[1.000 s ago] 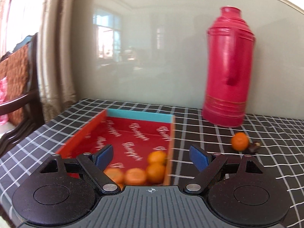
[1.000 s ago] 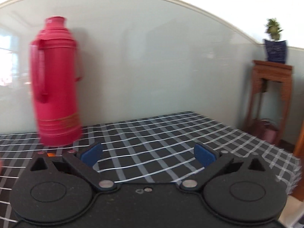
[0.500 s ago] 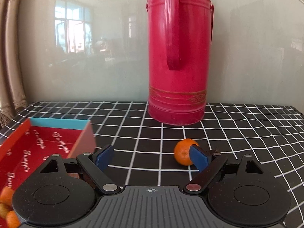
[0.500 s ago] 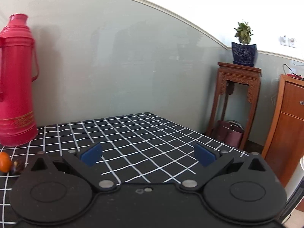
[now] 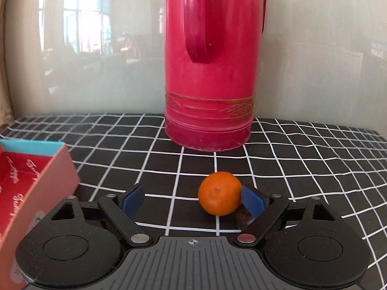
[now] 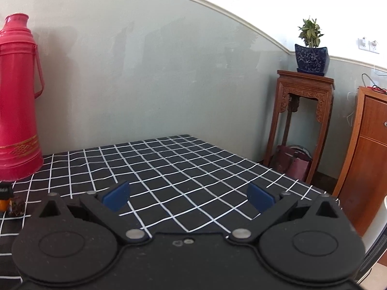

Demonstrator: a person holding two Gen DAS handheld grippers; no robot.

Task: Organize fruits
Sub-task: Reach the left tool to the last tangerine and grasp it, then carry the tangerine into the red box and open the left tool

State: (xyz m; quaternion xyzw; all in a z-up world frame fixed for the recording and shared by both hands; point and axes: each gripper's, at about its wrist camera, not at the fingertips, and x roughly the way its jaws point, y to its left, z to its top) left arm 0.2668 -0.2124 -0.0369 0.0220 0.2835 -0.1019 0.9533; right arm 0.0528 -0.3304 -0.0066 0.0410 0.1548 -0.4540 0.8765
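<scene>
An orange tangerine [image 5: 219,192] lies on the black checked tablecloth, with a small dark fruit [image 5: 243,216] beside it on the right. My left gripper [image 5: 193,199] is open, low over the cloth; the tangerine sits between its blue pads, against the right pad [image 5: 252,200]. The red box [image 5: 31,183] stands at the left of that view. My right gripper [image 6: 188,197] is open and empty above the bare cloth. At the far left edge of the right wrist view I see a sliver of the tangerine [image 6: 3,204] and the dark fruit [image 6: 16,207].
A tall red thermos [image 5: 212,62] stands just behind the tangerine against the grey wall; it also shows in the right wrist view [image 6: 18,101]. Past the table's right edge stand a wooden plant stand [image 6: 302,120] and a wooden cabinet [image 6: 365,154].
My left gripper has swung right from the red box to the tangerine and come close, so the fruit now lies between its pads. The right gripper's view has turned right.
</scene>
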